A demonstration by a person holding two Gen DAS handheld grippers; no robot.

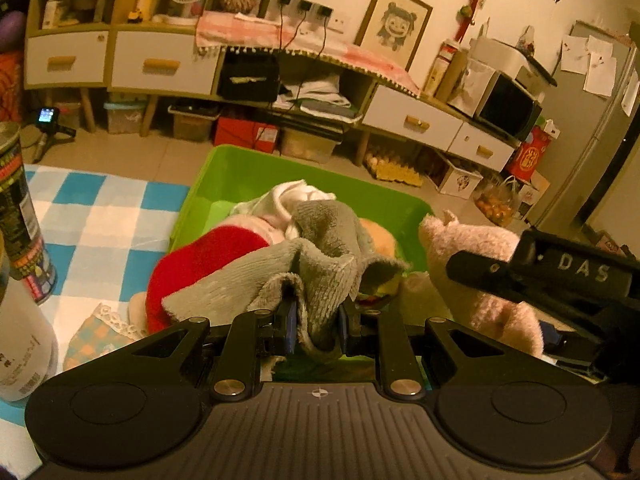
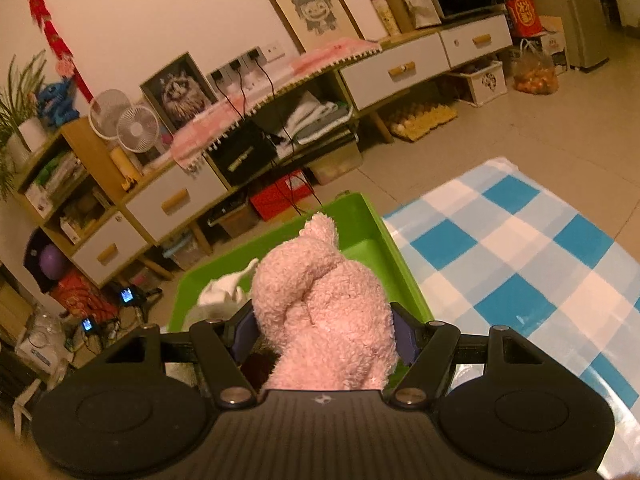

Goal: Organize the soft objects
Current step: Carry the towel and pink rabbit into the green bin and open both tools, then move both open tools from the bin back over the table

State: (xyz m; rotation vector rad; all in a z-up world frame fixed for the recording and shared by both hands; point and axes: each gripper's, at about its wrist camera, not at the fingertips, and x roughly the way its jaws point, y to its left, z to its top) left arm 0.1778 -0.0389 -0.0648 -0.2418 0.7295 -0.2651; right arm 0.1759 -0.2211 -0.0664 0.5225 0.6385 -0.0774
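Observation:
My left gripper (image 1: 318,322) is shut on a grey fleecy cloth (image 1: 316,264), held over the near side of a green bin (image 1: 256,168). In the bin lie a red and white plush item (image 1: 208,256) and a white cloth (image 1: 296,194). My right gripper (image 2: 326,334) is shut on a pink plush toy (image 2: 320,296) and holds it above the bin's right part (image 2: 360,216). The pink toy (image 1: 472,256) and the right gripper's black body (image 1: 560,276) also show at the right of the left wrist view.
The bin stands on a blue and white checked cloth (image 1: 96,216) (image 2: 520,264). A tall printed can (image 1: 20,216) and a white bottle (image 1: 20,344) stand at the left. A patterned fabric piece (image 1: 96,336) lies near the bin. A low cabinet (image 1: 168,60) lines the wall.

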